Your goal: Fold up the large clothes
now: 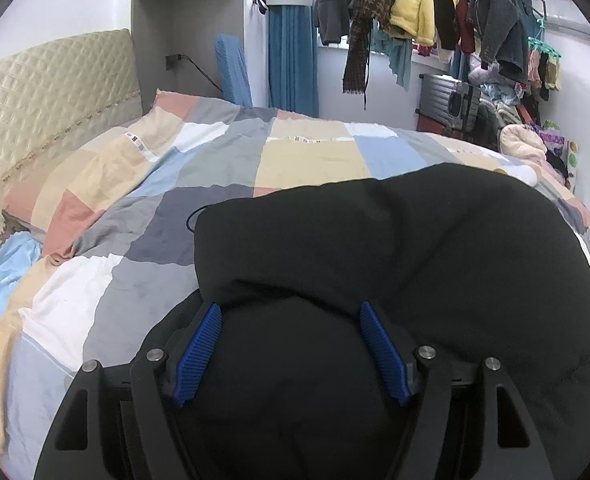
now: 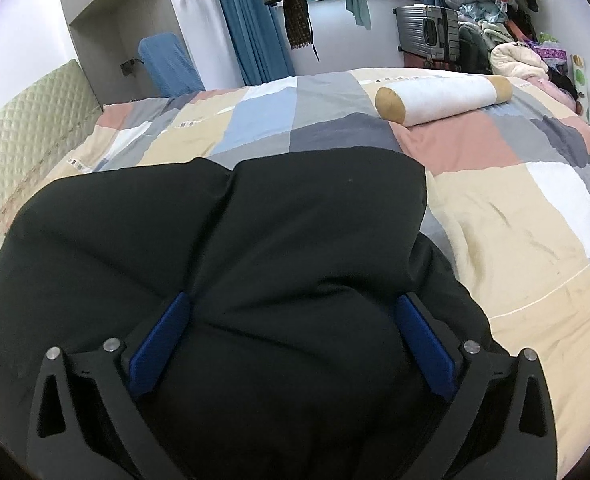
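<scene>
My left gripper [image 1: 289, 312] points down at a thick black garment [image 1: 395, 248] that lies bunched on the bed [image 1: 307, 156]. A puffy fold of it swells up between my blue pads [image 1: 199, 352]; the jaws stand fairly wide with the fabric filling the gap, and the cloth seems to press on both pads, so I read this as a hold on the fold. A thin dark cord loop [image 1: 193, 218] peeks out at the garment's far left edge.

My right gripper [image 2: 291, 308] is over the same black garment [image 2: 223, 232], seen from its other side. Its jaws stand very wide, and the padded cloth bulges between the blue pads [image 2: 159, 348]. I cannot tell whether the pads actually squeeze the fabric or merely flank it.

The garment lies on the near part of a patchwork duvet [image 2: 495, 200] of beige, pink, grey, blue and white squares. A white bolster [image 2: 443, 100] with tan ends lies well beyond the garment, toward the far right of the bed. A quilted cream headboard [image 1: 51, 92] stands to the left. Behind the bed are a blue curtain [image 1: 293, 56], hanging clothes [image 1: 411, 0] on a rail, and a grey suitcase [image 2: 427, 32]
</scene>
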`<action>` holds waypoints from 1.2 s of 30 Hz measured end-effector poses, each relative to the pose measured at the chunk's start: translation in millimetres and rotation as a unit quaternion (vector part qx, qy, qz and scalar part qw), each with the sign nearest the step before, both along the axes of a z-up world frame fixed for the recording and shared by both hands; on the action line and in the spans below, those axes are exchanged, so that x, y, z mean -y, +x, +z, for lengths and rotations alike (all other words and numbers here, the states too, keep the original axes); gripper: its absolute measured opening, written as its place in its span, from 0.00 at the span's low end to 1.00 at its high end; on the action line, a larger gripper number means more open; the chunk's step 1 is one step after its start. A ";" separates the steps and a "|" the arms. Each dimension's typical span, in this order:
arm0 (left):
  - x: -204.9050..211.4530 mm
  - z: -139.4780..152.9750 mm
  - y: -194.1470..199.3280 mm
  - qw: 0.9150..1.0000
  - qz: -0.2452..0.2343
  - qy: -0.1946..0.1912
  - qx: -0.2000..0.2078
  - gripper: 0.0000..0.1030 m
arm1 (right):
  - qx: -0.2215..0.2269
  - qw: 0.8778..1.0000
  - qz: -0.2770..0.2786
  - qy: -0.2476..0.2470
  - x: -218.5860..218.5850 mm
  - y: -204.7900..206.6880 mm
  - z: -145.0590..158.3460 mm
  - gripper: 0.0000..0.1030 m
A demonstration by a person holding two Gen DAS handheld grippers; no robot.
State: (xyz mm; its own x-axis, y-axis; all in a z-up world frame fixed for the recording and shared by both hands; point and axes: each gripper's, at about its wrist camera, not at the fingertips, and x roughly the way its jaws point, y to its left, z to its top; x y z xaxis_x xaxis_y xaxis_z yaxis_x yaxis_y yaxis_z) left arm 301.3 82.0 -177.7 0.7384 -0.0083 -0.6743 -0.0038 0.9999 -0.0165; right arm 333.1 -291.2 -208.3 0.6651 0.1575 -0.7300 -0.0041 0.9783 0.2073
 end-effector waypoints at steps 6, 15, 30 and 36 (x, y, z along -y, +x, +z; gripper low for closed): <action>-6.7 18.9 -18.0 1.000 0.024 0.004 0.012 0.70 | 0.024 0.999 -0.013 -0.026 -4.4 -16.1 21.6 0.99; -6.3 107.4 -84.1 0.997 0.026 -0.024 0.068 0.80 | 0.115 0.993 0.011 0.031 -18.7 -82.5 122.5 1.00; 26.1 257.7 -213.6 0.989 -0.003 -0.014 0.146 0.87 | 0.221 0.973 0.058 0.029 -29.9 -204.3 266.1 1.00; 35.1 286.7 -256.0 0.986 -0.020 -0.021 0.162 0.87 | 0.240 0.967 0.080 0.022 -39.6 -244.5 285.4 1.00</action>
